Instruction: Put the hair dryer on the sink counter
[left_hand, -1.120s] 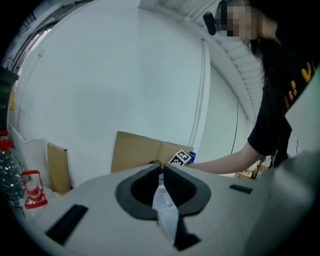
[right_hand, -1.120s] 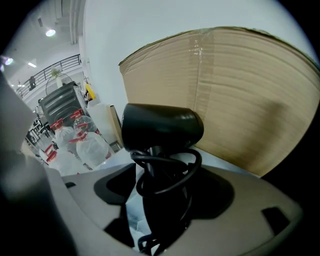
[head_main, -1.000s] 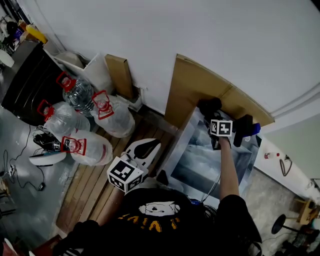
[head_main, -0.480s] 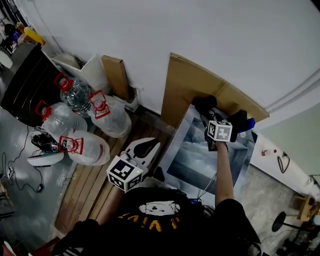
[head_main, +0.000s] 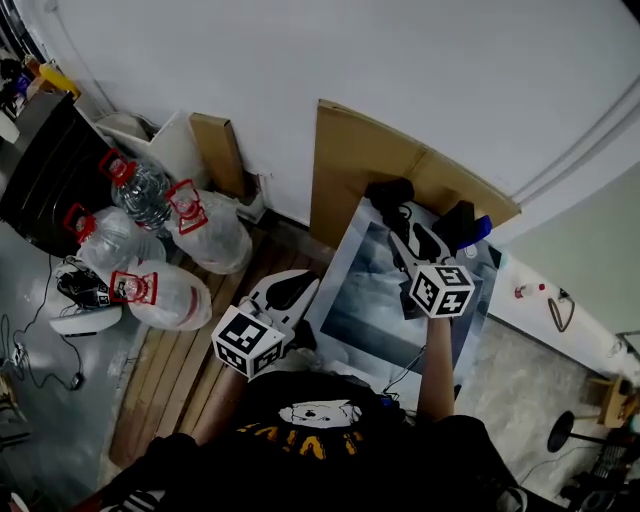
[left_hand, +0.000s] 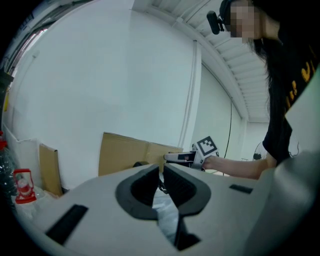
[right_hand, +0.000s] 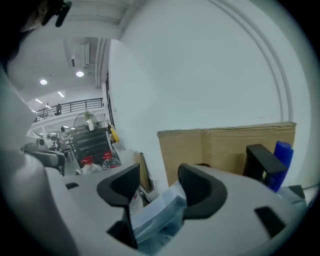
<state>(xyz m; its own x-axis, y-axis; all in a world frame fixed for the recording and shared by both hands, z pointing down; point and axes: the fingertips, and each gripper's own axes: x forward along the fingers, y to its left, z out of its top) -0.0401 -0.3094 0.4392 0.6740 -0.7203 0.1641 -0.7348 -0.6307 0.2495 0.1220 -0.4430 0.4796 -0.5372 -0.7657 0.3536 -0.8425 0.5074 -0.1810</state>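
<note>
Right claw (head_main: 408, 238), empty and closing, hovers over the counter (head_main: 360, 300); left claw (head_main: 292, 290) is clenched, empty.

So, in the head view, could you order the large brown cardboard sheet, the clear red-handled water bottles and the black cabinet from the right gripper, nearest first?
1. Large brown cardboard sheet, ahead against the wall.
2. Clear red-handled water bottles, to the left.
3. Black cabinet, far left.

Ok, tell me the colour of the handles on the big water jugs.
Red. The handles show best in the head view.
</note>
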